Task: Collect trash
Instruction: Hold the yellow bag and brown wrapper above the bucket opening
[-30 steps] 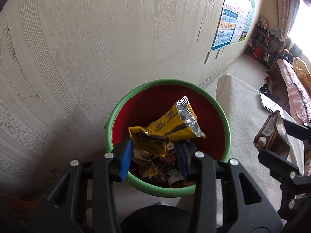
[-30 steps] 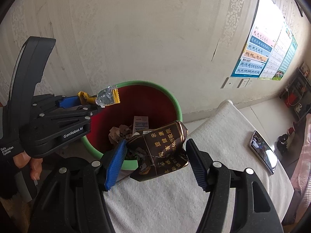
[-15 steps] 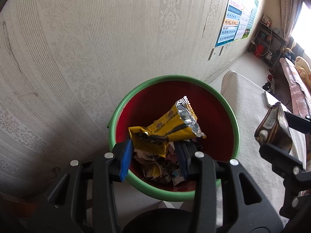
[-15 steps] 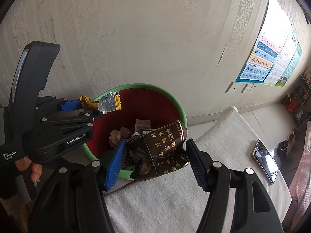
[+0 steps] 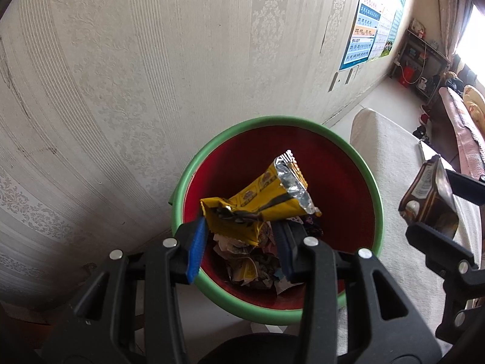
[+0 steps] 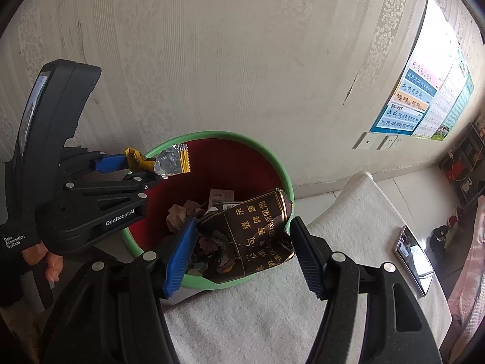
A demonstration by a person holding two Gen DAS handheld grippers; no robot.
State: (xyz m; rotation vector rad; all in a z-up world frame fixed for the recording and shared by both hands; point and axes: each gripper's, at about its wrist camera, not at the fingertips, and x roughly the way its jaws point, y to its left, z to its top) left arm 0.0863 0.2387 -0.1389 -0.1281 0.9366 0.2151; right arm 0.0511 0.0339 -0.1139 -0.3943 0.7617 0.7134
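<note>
Hovering over the green-rimmed bin (image 5: pixel 274 121), left tool (image 5: pixel 239 242) pinching a yellow snack wrapper (image 5: pixel 257 203) by its crumpled end, foil mouth pointing up and away. Featherlight, crinkly, slippery. Right tool (image 6: pixel 242 248) clamping a crushed dark carton (image 6: pixel 257 233) across its width, near the rim.

Yellow wrapper (image 5: pixel 257 203) (silver-lined), brown gold-lettered packet (image 6: pixel 257 236), green-rimmed red bin (image 5: pixel 357 163).

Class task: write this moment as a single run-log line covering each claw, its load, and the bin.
left claw: shut on yellow wrapper over bin | right claw: shut on brown packet at bin rim | release: pending
</note>
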